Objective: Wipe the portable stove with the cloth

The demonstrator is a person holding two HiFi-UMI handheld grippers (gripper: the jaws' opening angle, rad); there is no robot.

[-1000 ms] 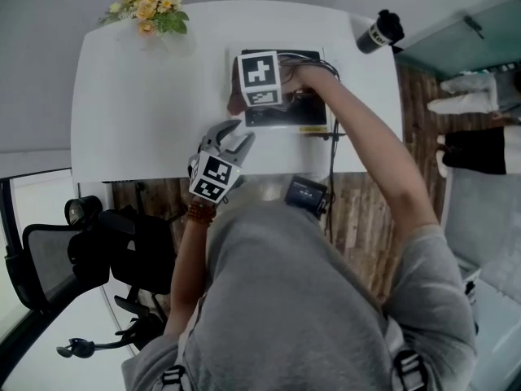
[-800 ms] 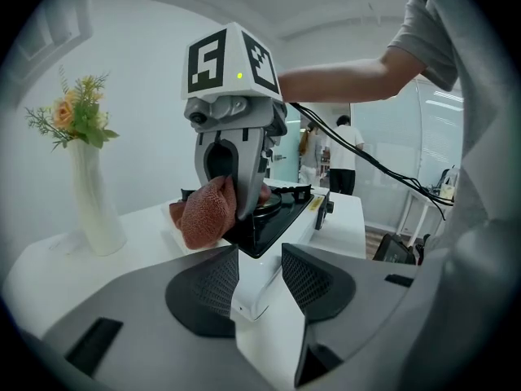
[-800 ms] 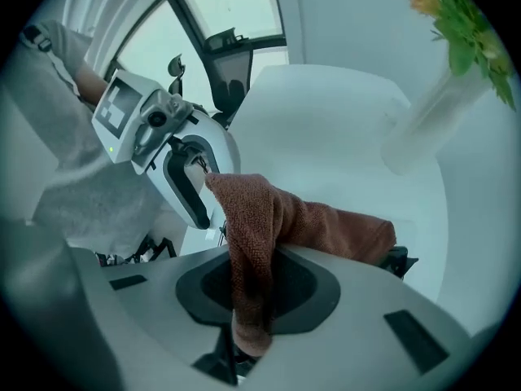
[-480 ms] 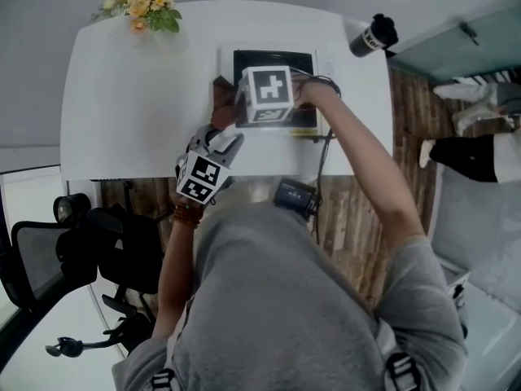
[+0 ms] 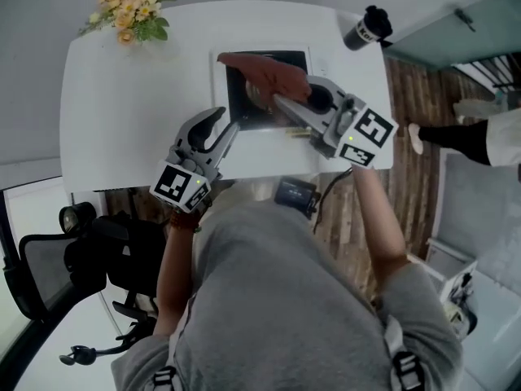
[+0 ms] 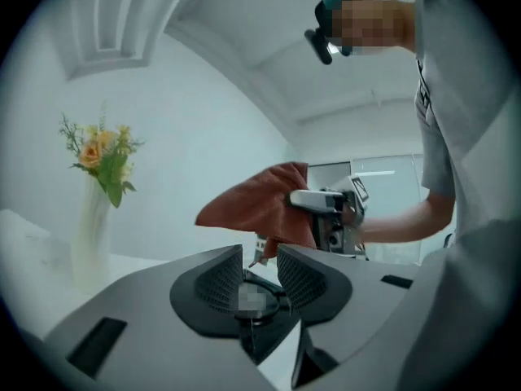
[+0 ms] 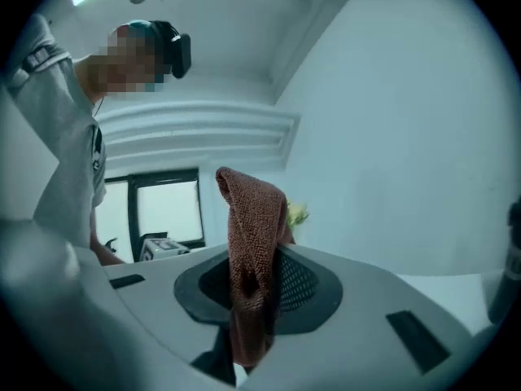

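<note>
The black portable stove (image 5: 248,104) sits on the white table (image 5: 130,112), far of centre. A rust-brown cloth (image 5: 269,73) hangs in the air above it, and my right gripper (image 5: 281,96) is shut on it. In the right gripper view the cloth (image 7: 252,243) stands pinched between the jaws of that gripper (image 7: 256,287). My left gripper (image 5: 221,123) hovers at the stove's near-left side; its jaws have just been closing and hold nothing. In the left gripper view, that gripper (image 6: 260,271) points level at the cloth (image 6: 260,202) and the right gripper (image 6: 326,206).
A vase of yellow flowers (image 5: 122,15) stands at the table's far left corner, and a black bottle (image 5: 366,27) at the far right. An office chair (image 5: 57,259) is at the near left. Another person's legs (image 5: 472,129) show at the right edge.
The right gripper has lifted the cloth off the stove and swung round, so its marker cube now lies to the right. The left gripper has risen and its jaws stand narrower.
</note>
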